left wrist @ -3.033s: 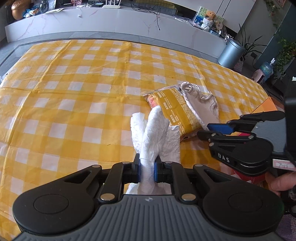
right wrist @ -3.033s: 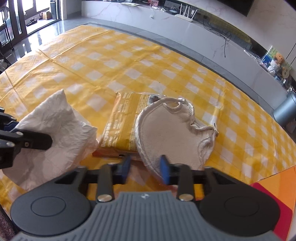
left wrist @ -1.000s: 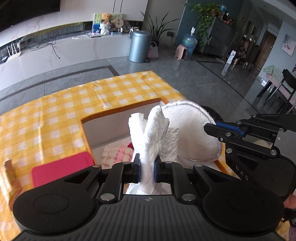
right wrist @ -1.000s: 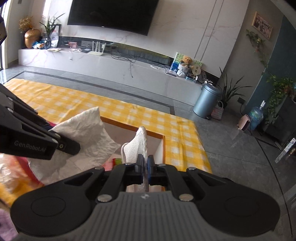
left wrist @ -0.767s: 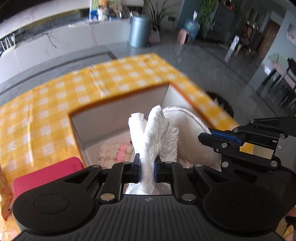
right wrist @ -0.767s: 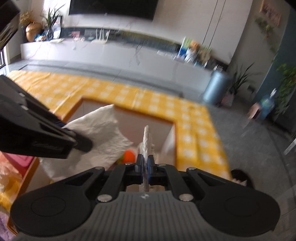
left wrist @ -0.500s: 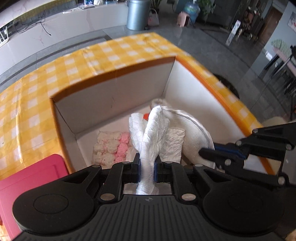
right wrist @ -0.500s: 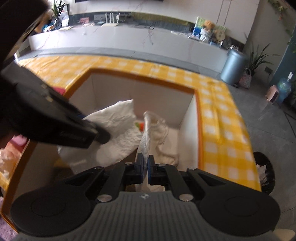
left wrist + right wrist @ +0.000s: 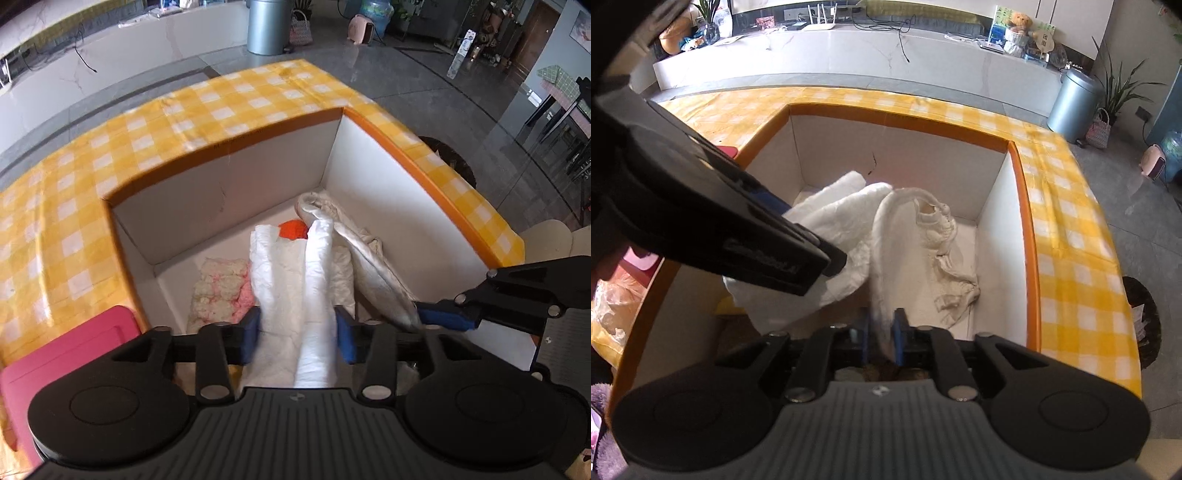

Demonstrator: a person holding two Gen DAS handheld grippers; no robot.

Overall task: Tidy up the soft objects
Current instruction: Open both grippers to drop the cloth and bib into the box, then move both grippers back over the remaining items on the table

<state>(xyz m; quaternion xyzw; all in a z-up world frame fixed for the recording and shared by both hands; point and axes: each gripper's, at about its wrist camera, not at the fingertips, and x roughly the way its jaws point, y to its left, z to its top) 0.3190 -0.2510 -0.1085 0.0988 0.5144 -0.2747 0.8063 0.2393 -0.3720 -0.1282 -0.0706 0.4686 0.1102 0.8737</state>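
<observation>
Holding: both grippers hung over the open box (image 9: 236, 192), each with a soft item between its fingers.
Left gripper (image 9: 297, 334): its jaws stood apart, with the white crumpled cloth (image 9: 291, 280) lying loosely between the blue pads (image 9: 252, 332); whether the pads pressed it could not be told.
White crumpled cloth: it reached down into the box, its far end near the orange item (image 9: 293, 229) on the box floor.
Right gripper (image 9: 882, 334): its jaws were narrow, closed on the edge of the cream mitt-like cloth (image 9: 912, 258).
Cream mitt-like cloth: it stood on edge inside the box, curving up from the fingers, with its frilled end (image 9: 938, 221) toward the right wall.
Pink-and-cream fluffy piece (image 9: 221, 291): it lay on the box floor, just left of the white cloth.
Box: white inside with an orange rim, it sat on the surface covered by a yellow checked tablecloth (image 9: 147, 125).
Pink flat lid (image 9: 70, 350): it rested just outside the box's left wall.
Beyond the surface: a grey bin (image 9: 1075, 107) stood on the floor.
</observation>
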